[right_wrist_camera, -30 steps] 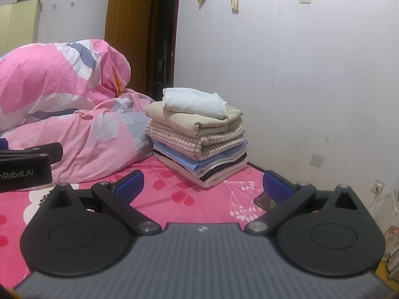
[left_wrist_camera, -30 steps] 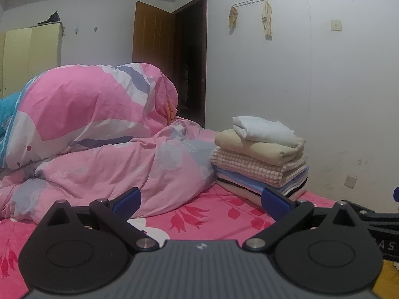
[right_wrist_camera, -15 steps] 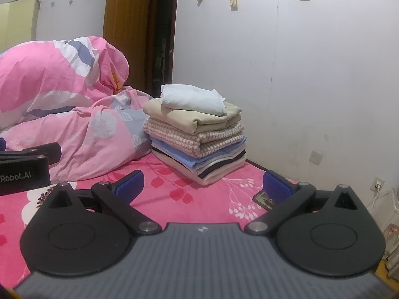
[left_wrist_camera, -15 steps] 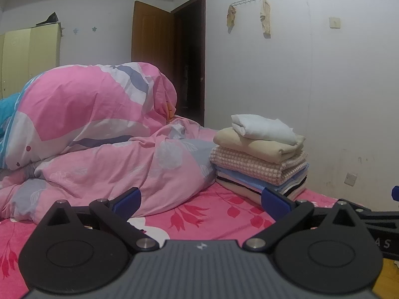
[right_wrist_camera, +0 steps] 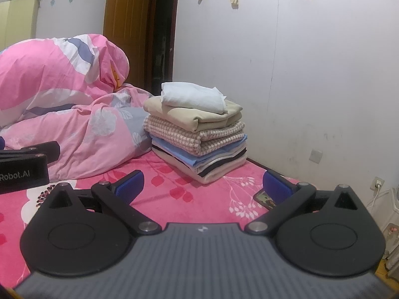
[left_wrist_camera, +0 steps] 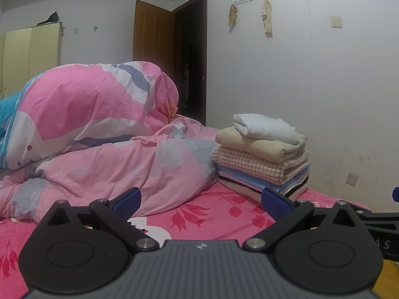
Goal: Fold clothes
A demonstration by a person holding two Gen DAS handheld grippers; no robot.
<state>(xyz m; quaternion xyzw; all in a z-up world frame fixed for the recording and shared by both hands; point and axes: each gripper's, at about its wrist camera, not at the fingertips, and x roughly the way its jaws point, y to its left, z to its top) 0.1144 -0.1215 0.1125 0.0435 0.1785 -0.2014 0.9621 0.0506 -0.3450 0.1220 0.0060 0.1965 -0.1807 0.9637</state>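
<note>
— Grippers first, since they sit nearest: our left gripper (left_wrist_camera: pixel 200 200) hangs low over the bed with its blue pads spread wide and nothing between them. Our right gripper (right_wrist_camera: pixel 203 183) is the same, jaws wide apart and empty, level with the left one and just beside it.

— Why held so, do we think?

— We judge both are free because no garment lies within reach; under them we see only the pink floral bedsheet (right_wrist_camera: pixel 174 194), and a phone (right_wrist_camera: pixel 264 199) lying flat by the right pad.

— And the clothes?

— Farther on, near the wall, a stack of folded clothes (right_wrist_camera: pixel 197 134) sits on the sheet: a white piece (right_wrist_camera: pixel 192 97) on top, then beige, checked, blue and striped layers, edges roughly square so the pile stands steady. It touches the pink duvet (left_wrist_camera: pixel 104 134), heaped at its left, which leaves the front of the bed bare.

— So finished?

— We cannot tell. Such a pile fits a job completed, or a pause before fetching another garment from out of view.
</note>
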